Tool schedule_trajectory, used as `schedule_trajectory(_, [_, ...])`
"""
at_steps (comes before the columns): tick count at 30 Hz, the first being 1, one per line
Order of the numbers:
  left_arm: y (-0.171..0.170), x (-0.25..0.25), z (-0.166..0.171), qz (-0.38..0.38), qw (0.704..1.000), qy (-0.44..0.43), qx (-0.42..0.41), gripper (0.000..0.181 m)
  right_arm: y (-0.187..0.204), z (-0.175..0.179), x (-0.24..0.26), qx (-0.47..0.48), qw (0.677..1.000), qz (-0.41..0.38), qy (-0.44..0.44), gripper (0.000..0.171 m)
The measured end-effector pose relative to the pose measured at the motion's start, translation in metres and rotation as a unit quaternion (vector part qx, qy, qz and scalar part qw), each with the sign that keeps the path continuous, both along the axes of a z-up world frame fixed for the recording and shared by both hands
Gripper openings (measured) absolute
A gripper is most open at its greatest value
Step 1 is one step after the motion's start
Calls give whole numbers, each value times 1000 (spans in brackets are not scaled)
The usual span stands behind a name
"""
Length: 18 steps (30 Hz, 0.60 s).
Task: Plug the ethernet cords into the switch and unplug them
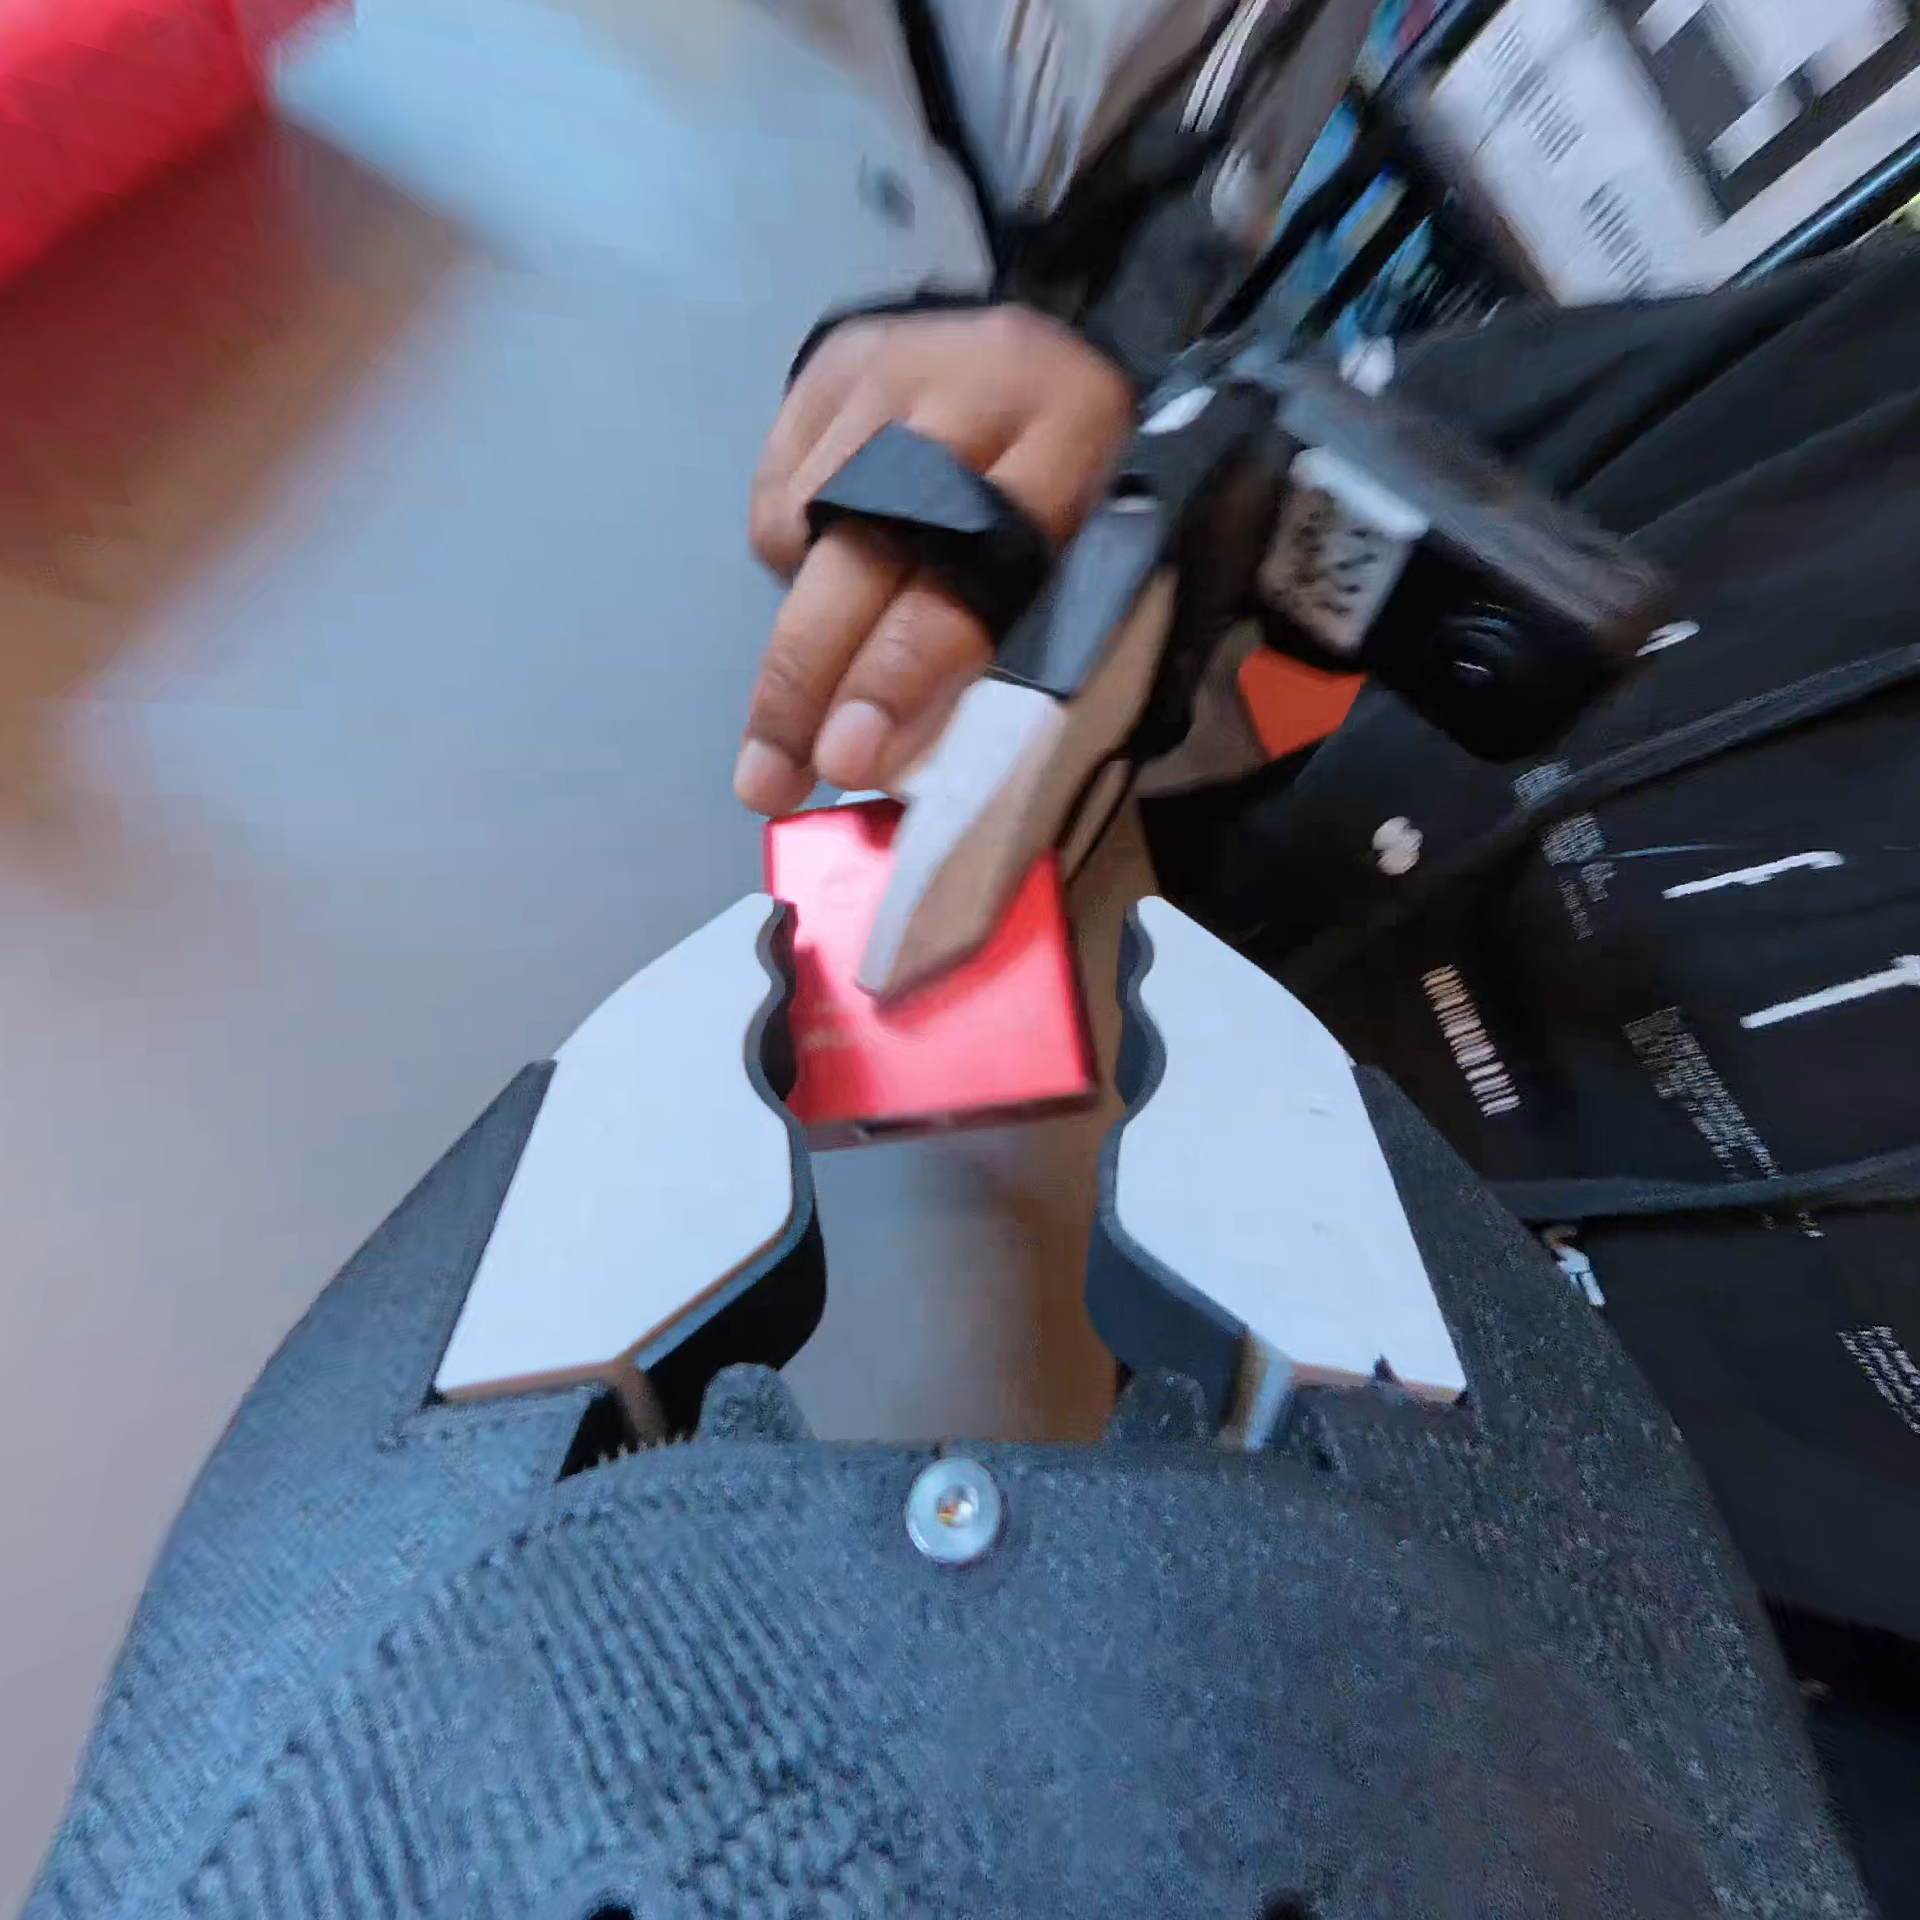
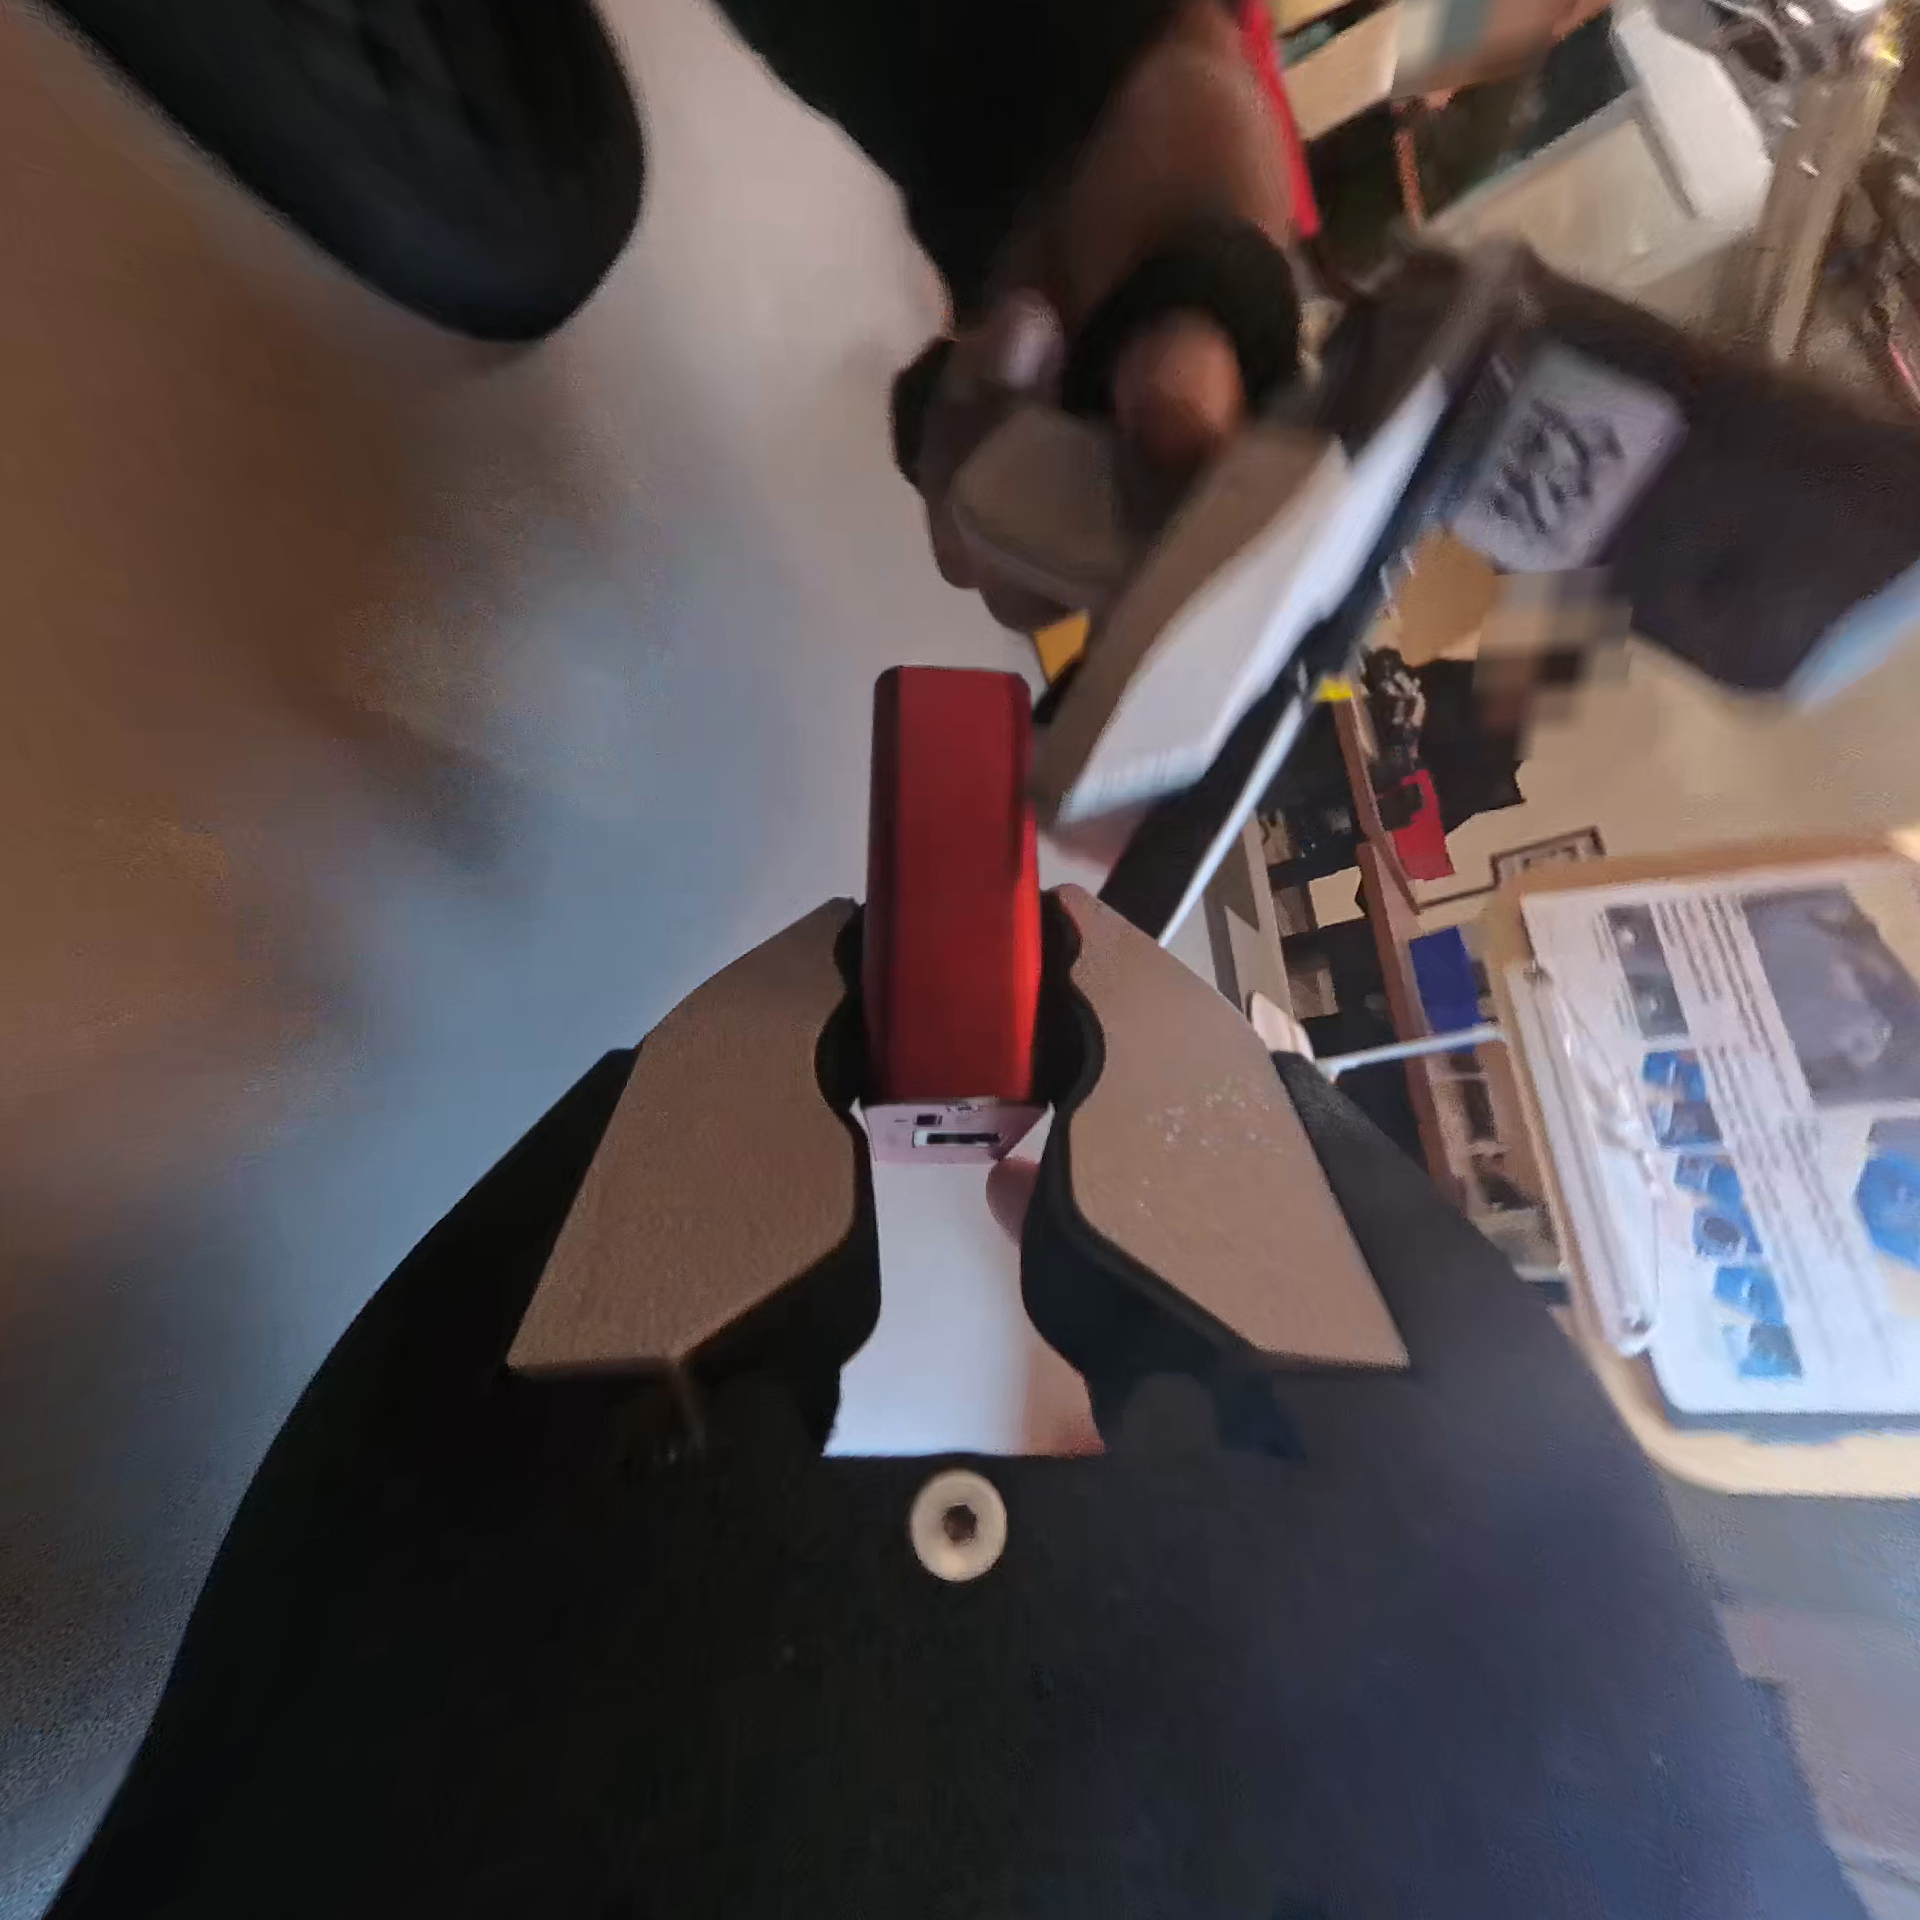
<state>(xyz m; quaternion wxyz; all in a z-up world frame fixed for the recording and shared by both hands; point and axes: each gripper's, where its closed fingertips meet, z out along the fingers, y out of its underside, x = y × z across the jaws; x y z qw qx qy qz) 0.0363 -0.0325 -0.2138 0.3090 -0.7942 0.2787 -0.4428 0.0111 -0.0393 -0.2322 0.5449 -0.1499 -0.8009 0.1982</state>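
The switch is a flat red metal box (image 1: 935, 997) with a white end face that has a slot (image 2: 951, 1138). My right gripper (image 2: 951, 935) is shut on it and holds it edge-on in the air. In the left wrist view, the right gripper's finger (image 1: 966, 831) lies across the box's red face, with a person's hand (image 1: 904, 582) behind it. My left gripper (image 1: 951, 935) is open, its jaws on either side of the box, which sits close to the left jaw. Both views are blurred. No cord shows.
Black bags or cases with white print (image 1: 1714, 1039) crowd the right of the left wrist view. A red blur (image 1: 104, 125) is at top left above a pale surface (image 1: 312, 935). In the right wrist view, a printed picture sheet (image 2: 1745, 1122) lies on a wooden board at right. Only a small space, under 4 cm, lies between the two pairs of fingers. My left tips are roughly 20 cm from the red blur (image 1: 104, 125).
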Motion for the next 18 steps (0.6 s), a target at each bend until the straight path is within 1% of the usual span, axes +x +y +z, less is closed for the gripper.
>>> schedule_trajectory(1, [2,-4,14,14,999,-25,34,60,8,5,2,-37,999,-8,5,29])
schedule_trajectory(2, [3,-10,24,29,997,-33,65,60,15,10,4,-86,996,-11,10,29])
schedule_trajectory(4, [3,-19,34,54,990,-3,130,60,25,28,8,-183,982,-5,36,28])
schedule_trajectory(6, [6,-23,34,84,976,57,192,61,26,50,13,-264,962,18,65,28])
schedule_trajectory(8, [5,-17,27,81,963,110,232,61,21,64,17,-319,944,44,79,29])
schedule_trajectory(9, [5,-14,23,78,955,135,251,60,17,66,18,-331,939,53,81,29])
schedule_trajectory(11, [8,-10,19,79,938,177,288,48,9,65,19,-334,937,64,75,29])
schedule_trajectory(13, [3,0,19,56,934,172,308,29,1,60,19,-320,943,67,68,29])
schedule_trajectory(16, [1,-4,11,38,923,202,326,29,-1,50,16,-282,957,48,53,29])
schedule_trajectory(18, [1,-10,4,30,910,235,339,28,2,38,12,-232,972,21,40,29])
